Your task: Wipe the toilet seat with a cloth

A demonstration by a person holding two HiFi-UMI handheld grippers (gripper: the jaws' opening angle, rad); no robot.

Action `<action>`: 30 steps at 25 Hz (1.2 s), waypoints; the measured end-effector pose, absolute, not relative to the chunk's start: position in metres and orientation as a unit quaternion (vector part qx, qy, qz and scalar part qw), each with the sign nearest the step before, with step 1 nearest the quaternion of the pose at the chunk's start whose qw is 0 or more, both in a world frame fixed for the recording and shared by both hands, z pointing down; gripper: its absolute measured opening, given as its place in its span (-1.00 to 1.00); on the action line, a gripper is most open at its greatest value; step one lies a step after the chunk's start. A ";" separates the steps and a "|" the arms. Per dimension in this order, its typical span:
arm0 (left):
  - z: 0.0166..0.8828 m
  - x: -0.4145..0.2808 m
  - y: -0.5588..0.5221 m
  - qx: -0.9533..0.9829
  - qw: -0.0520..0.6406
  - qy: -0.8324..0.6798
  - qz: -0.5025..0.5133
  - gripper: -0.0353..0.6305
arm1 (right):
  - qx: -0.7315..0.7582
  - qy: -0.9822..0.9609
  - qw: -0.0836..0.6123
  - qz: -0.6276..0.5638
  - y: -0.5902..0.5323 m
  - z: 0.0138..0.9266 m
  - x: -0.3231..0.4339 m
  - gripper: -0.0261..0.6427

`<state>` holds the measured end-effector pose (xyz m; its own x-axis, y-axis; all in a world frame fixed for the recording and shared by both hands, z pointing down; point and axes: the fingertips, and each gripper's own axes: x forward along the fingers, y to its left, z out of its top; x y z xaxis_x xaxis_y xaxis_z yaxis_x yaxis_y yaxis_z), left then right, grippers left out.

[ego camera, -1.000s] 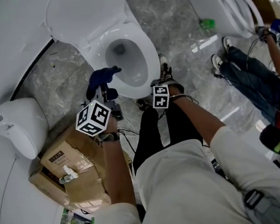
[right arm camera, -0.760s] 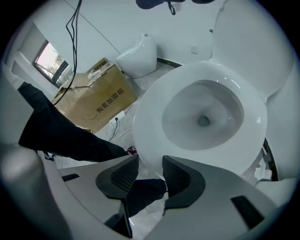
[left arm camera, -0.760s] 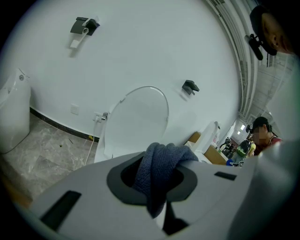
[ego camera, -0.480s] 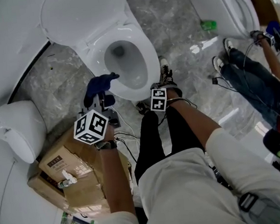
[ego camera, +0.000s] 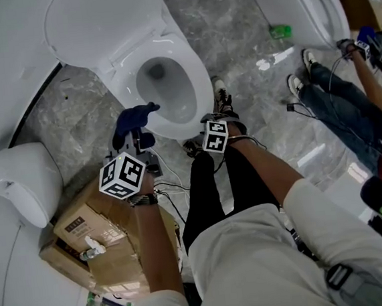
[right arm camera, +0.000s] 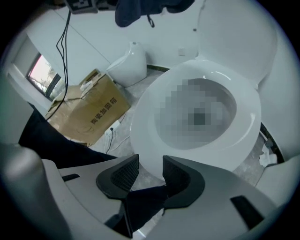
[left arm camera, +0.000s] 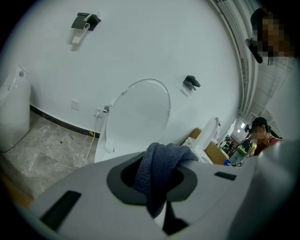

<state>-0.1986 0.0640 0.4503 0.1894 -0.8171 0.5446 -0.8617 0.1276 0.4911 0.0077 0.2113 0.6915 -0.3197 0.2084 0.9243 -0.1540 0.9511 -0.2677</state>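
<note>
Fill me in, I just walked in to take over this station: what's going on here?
A person stands over a white ceramic toilet, a handheld tool in each hand. The left tool is clamped on a dark blue terry cloth, held by the bowl's front rim; whether it touches the rim is unclear. The right tool is open and empty, low at the front of the bowl. The lid is raised.
</note>
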 end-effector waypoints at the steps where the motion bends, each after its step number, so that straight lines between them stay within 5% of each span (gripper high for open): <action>1: 0.451 -0.197 0.061 0.661 0.397 -0.636 0.030 -0.80 | 0.001 -0.805 0.570 0.167 0.207 0.687 0.006 -0.40; 30: 0.573 -0.196 -0.066 0.621 0.387 -0.675 0.093 -0.80 | 0.228 -0.874 0.367 0.224 -0.009 0.559 0.034 -0.80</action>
<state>-0.1958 -0.0664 0.5728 0.0713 -0.7665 0.6383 -0.9110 0.2106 0.3547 0.0337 -0.0093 0.5587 -0.6268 -0.2333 0.7434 -0.5628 0.7954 -0.2249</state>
